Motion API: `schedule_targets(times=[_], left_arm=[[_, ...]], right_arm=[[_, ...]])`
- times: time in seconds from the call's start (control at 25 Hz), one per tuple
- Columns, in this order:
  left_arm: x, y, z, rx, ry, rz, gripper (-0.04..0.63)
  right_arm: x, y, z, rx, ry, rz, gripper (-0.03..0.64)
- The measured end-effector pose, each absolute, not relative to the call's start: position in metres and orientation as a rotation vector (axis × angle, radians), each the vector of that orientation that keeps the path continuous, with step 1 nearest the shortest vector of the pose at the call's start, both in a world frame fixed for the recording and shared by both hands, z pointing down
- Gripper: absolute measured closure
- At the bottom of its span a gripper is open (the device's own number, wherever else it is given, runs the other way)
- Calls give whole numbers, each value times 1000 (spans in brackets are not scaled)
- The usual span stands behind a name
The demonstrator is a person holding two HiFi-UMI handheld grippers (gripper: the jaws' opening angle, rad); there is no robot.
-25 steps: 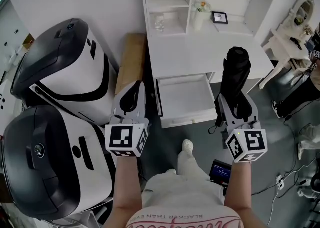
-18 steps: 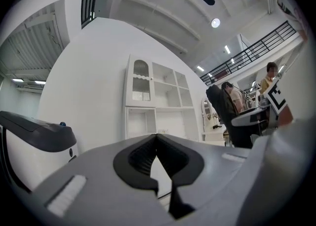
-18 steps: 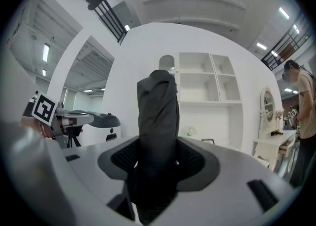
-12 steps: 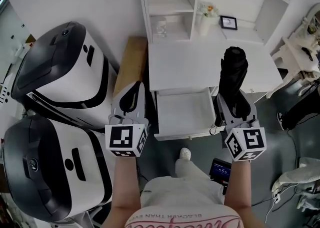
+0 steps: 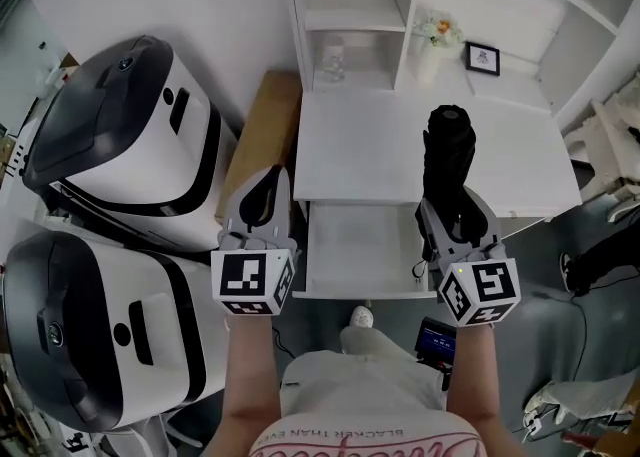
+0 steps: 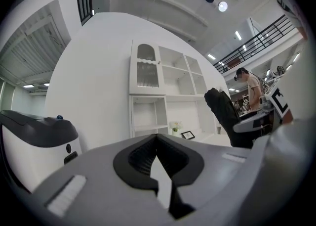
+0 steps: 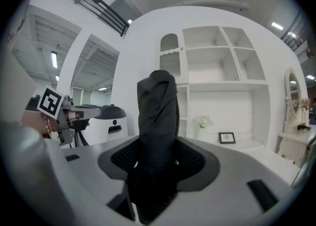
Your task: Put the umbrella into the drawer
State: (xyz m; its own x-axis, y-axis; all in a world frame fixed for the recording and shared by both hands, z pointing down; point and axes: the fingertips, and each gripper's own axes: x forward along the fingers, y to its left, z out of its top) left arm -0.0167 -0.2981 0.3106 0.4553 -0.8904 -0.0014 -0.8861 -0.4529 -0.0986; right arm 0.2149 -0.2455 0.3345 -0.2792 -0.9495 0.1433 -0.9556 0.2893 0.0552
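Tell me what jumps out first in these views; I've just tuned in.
The black folded umbrella stands out most, clamped in the right hand-held gripper and pointing forward over the white desk. Just below it the white drawer is pulled open and empty. Two bulky white-and-black machines fill the left side, beside the shut, empty left hand-held gripper.

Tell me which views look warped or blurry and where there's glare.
Head view: sharp, evenly lit, shelves bend slightly. Left gripper view: heavy fisheye, black corners, glare from a ceiling light. Right gripper view: same fisheye; the umbrella is a dark mass with little detail.
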Motion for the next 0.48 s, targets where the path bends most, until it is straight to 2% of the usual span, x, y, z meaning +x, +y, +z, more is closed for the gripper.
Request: schedule_targets(times=[0.48], left_arm=[[-17, -322, 346, -2584, 1721, -171, 586]], right_arm=[[194, -279, 416, 1516, -2439, 239, 382]])
